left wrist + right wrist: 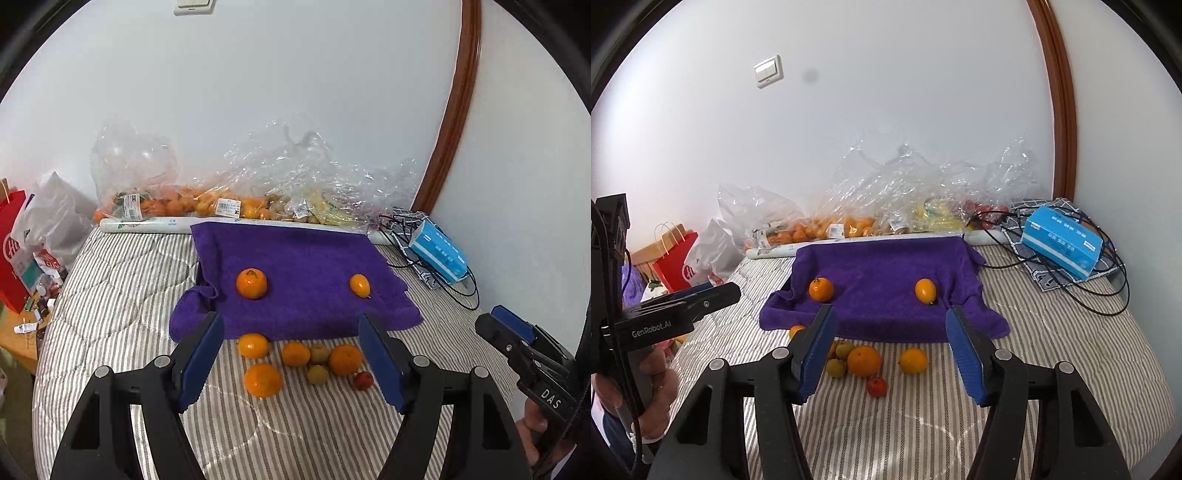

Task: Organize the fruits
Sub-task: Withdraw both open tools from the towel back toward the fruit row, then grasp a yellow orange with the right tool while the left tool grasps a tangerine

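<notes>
A purple towel (295, 266) (882, 269) lies on the striped bedcover. On it sit a round orange (251, 283) (821, 289) at the left and a small oval yellow-orange fruit (360, 285) (925, 291) at the right. In front of the towel lie several loose fruits: oranges (262, 379) (864, 360), small greenish fruits (318, 374) (836, 367) and a small red fruit (364, 380) (877, 386). My left gripper (291, 360) is open and empty above them. My right gripper (890, 350) is open and empty too; it also shows in the left wrist view (517, 336).
Clear plastic bags of oranges and other fruit (207, 203) (849, 221) lie along the wall behind a paper roll (147, 224). A blue tissue box (437, 249) (1062, 240) and black cables (1100, 291) are at the right. A red bag (13, 240) stands at the left.
</notes>
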Action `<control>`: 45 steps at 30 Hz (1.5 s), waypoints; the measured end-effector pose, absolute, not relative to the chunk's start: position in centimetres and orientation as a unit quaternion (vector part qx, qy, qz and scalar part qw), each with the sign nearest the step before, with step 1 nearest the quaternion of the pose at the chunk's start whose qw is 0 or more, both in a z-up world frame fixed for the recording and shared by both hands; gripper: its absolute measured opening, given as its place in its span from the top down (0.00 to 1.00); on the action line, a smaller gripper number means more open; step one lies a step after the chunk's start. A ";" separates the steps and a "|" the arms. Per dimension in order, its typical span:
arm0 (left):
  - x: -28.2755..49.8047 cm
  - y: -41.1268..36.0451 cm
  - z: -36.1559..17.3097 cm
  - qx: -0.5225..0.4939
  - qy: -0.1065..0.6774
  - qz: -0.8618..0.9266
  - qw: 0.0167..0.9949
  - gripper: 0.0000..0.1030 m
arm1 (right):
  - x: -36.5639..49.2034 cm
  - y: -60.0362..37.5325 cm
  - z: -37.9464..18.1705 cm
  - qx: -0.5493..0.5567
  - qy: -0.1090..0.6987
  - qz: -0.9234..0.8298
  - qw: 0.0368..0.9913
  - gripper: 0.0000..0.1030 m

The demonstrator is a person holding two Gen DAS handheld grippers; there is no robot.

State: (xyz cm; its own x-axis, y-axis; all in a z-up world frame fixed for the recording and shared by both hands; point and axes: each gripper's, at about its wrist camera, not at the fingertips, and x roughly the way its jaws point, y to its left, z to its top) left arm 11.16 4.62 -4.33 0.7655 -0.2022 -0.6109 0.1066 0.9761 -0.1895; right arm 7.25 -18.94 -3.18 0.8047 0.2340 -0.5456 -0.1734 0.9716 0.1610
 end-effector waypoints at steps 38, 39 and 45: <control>13.9 9.2 -14.2 -0.097 0.415 -0.052 0.903 0.28 | 16.5 -17.1 -17.0 0.007 0.430 0.108 0.896 0.62; 13.9 9.0 -14.3 -0.096 0.416 -0.052 0.903 0.28 | 16.7 -16.9 -17.3 0.003 0.433 0.110 0.894 0.62; 14.5 7.3 -15.4 -0.086 0.426 -0.069 0.898 0.28 | 16.4 -16.7 -17.6 -0.025 0.428 0.108 0.897 0.64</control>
